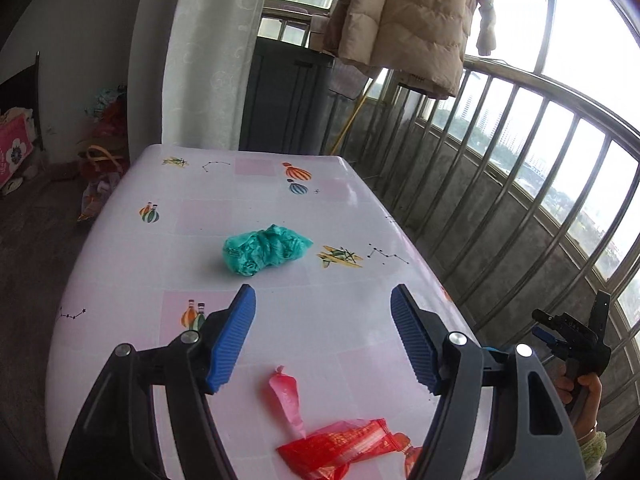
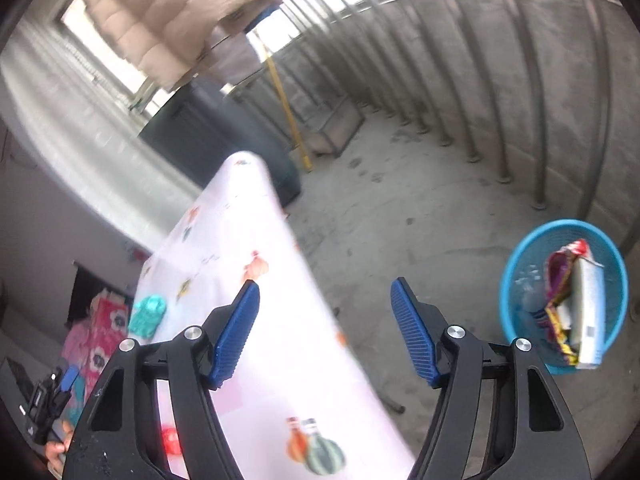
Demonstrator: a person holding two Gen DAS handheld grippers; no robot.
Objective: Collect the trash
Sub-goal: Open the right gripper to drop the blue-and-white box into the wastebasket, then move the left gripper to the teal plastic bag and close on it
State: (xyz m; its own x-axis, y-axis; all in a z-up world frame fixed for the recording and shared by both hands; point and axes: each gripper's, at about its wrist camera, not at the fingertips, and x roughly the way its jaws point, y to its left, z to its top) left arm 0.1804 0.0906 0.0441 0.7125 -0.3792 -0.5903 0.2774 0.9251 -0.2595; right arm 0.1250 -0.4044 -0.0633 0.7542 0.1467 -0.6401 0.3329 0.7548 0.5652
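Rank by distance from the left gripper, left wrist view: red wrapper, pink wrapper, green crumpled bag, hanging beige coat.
Left gripper:
1. Pink wrapper, on the table between the jaws.
2. Red wrapper, at the near table edge; too close to the pink one to rank firmly.
3. Green crumpled bag, mid-table ahead.
4. Beige coat, hanging beyond the table.

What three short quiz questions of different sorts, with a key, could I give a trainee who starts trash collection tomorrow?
1. True or false: the crumpled teal plastic bag lies on the white patterned tablecloth.
2. Where does the blue mesh plastic bin stand? A on the table; B on the concrete floor by the railing; C under the hanging beige padded coat.
3. Fill in: the left tool is open, and nearest its fingers lie a pink wrapper and a ___ foil wrapper.

Key: 1 true; 2 B; 3 red.
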